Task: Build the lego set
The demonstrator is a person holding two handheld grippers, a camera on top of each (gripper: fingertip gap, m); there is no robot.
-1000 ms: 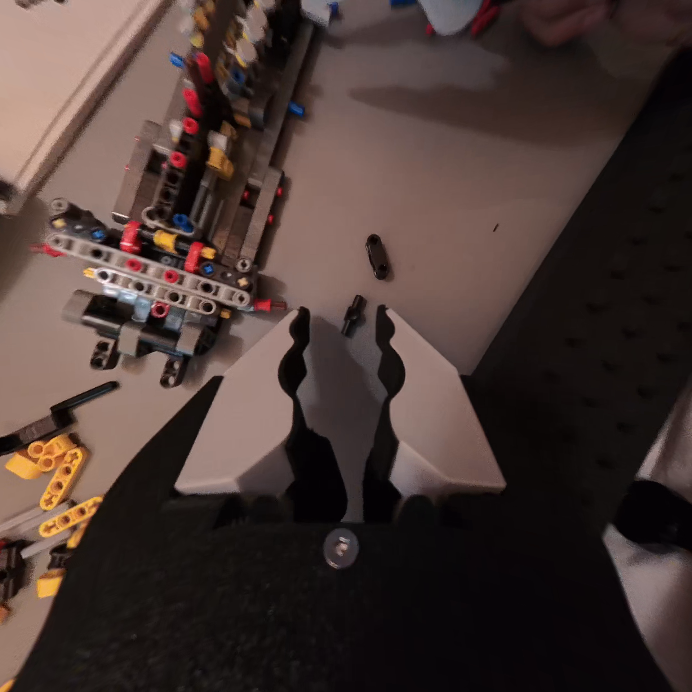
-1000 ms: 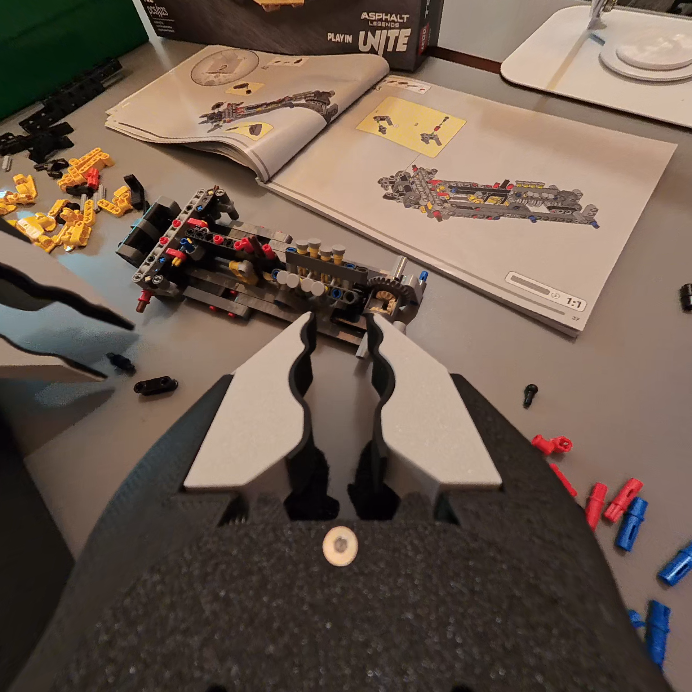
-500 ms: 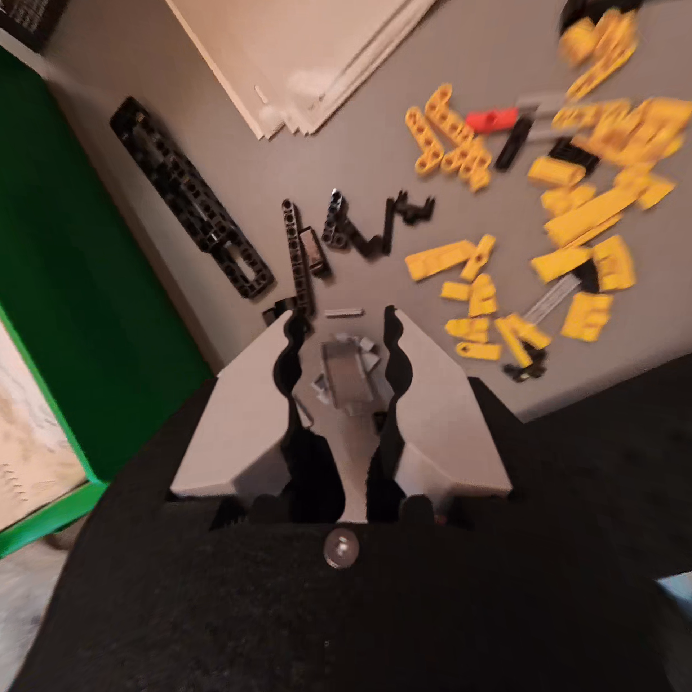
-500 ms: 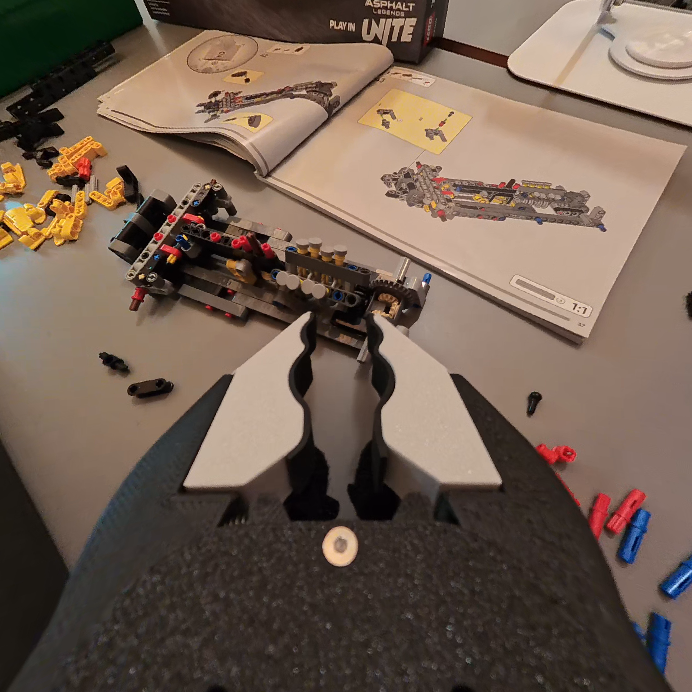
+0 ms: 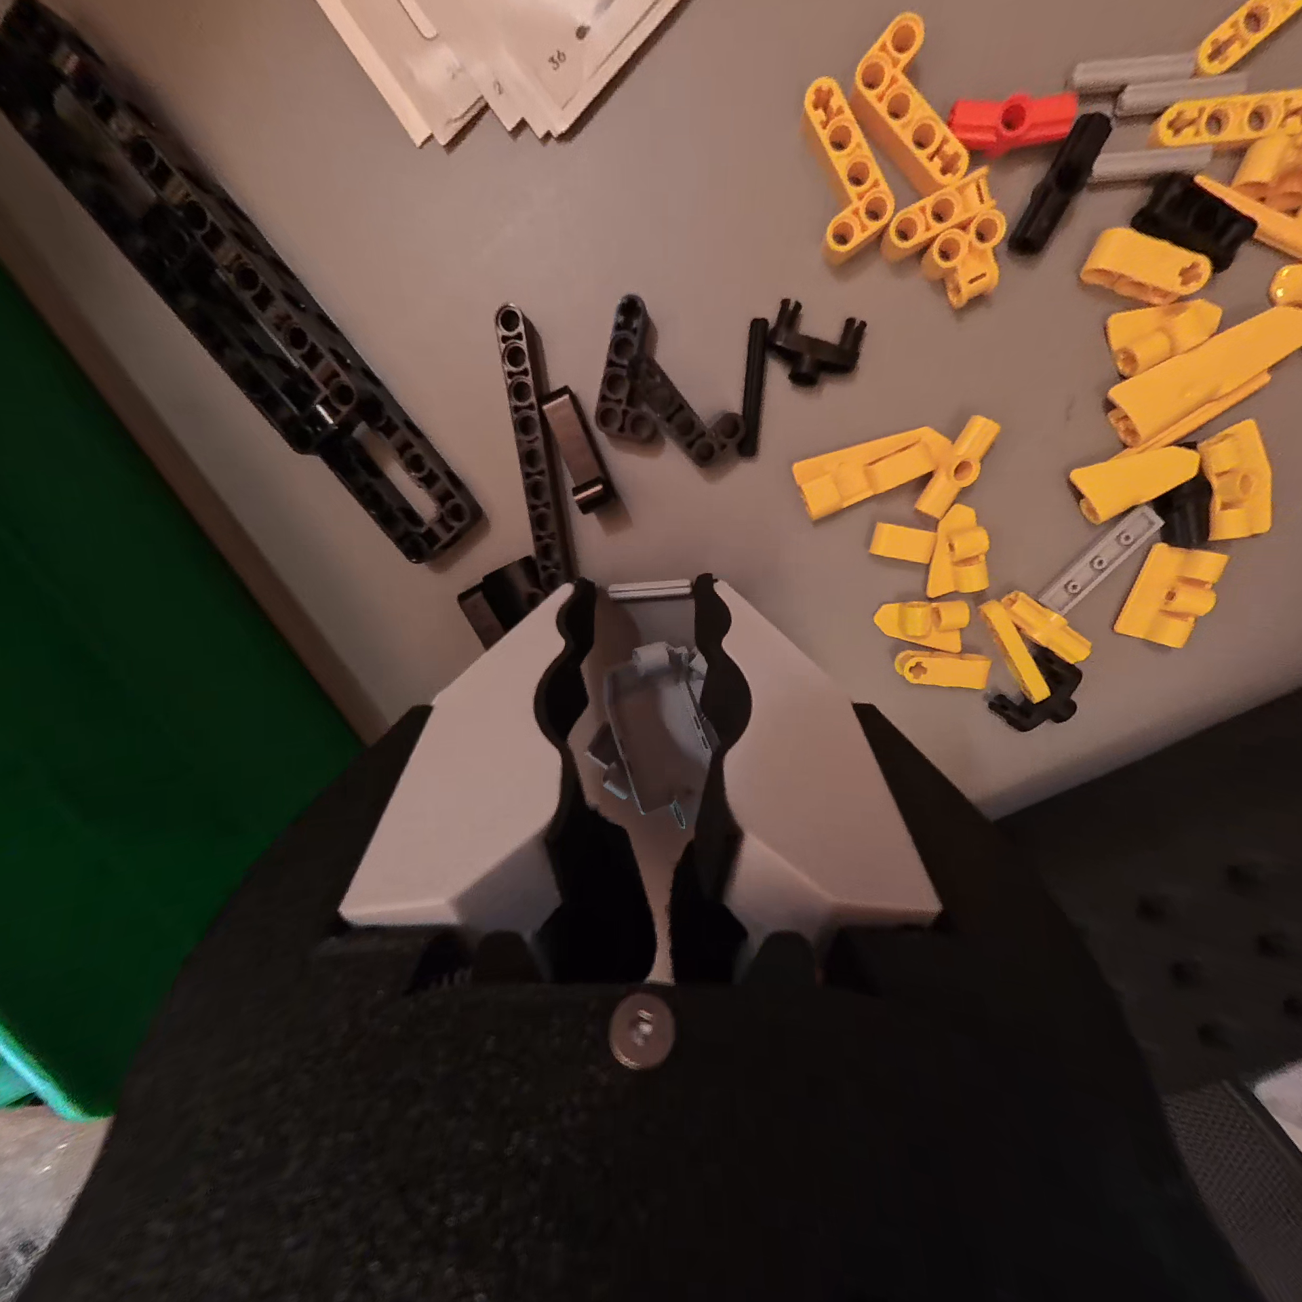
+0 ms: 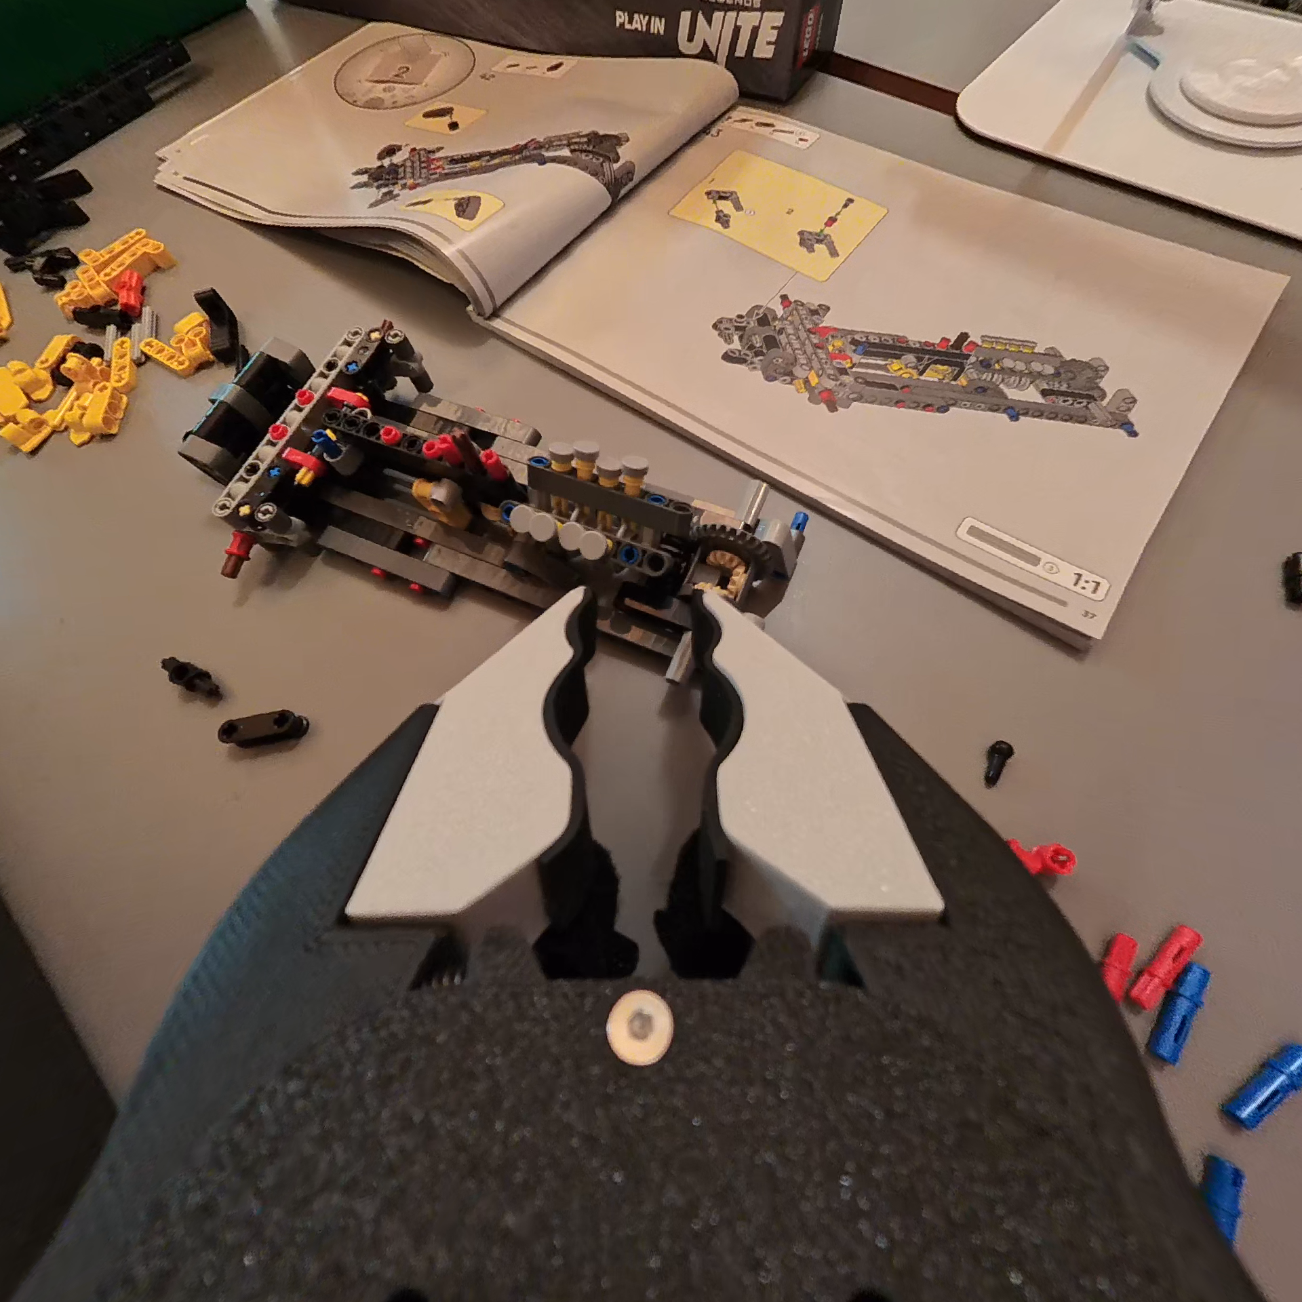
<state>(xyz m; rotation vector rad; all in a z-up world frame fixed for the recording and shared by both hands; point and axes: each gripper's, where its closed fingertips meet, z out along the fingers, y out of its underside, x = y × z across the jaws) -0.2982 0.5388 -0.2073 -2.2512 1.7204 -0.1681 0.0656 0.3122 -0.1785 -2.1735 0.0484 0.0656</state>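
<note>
The half-built grey and black chassis [image 6: 451, 486] lies on the grey table in the right wrist view. My right gripper [image 6: 640, 599] is open and empty, its tips just in front of the chassis's gear end. In the left wrist view my left gripper [image 5: 645, 585] is open above a light grey part [image 5: 655, 733], which lies on the table between the fingers. A short grey bar [image 5: 648, 590] lies at the fingertips. Black beams [image 5: 528, 437] and a long black frame [image 5: 232, 282] lie ahead, with yellow parts [image 5: 1162, 394] to the right.
The open instruction booklet [image 6: 775, 282] and a dark box [image 6: 634, 28] lie behind the chassis, with a white tray [image 6: 1127, 106] at the back right. Two small black parts [image 6: 261, 726] lie to the left, red and blue pins [image 6: 1155, 965] to the right. A green bin [image 5: 106, 634] stands beyond the table's left edge.
My left gripper has swung away from the chassis and the small black parts to the loose parts pile, then closer over the grey part. My right gripper has edged towards the chassis.
</note>
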